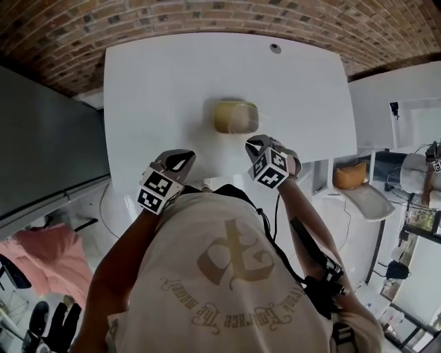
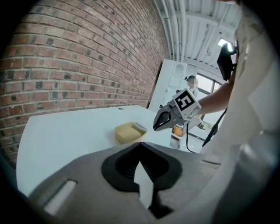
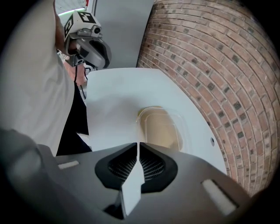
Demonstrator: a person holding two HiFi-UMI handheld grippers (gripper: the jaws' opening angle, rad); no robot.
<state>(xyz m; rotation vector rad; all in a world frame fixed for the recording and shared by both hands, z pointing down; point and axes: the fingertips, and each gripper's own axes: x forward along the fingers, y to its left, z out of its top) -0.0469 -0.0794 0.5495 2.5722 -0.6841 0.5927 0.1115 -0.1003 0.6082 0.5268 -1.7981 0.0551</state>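
Brick wall (image 1: 207,14) runs behind a white table (image 1: 165,76), seen from above. Near the table's middle sits a clear plastic container (image 1: 236,116) holding something pale yellow-tan that fills most of it; what the filling is cannot be made out. The left gripper (image 1: 179,160) hovers over the table's near edge, down and to the left of the container and well apart from it. Its jaws are pressed together with nothing between them. The right gripper (image 1: 256,145) hangs just beside the container's near right corner, not touching it, with its jaws likewise closed and empty. To the right, an orange object (image 1: 350,174) rests on a white chair (image 1: 372,200).
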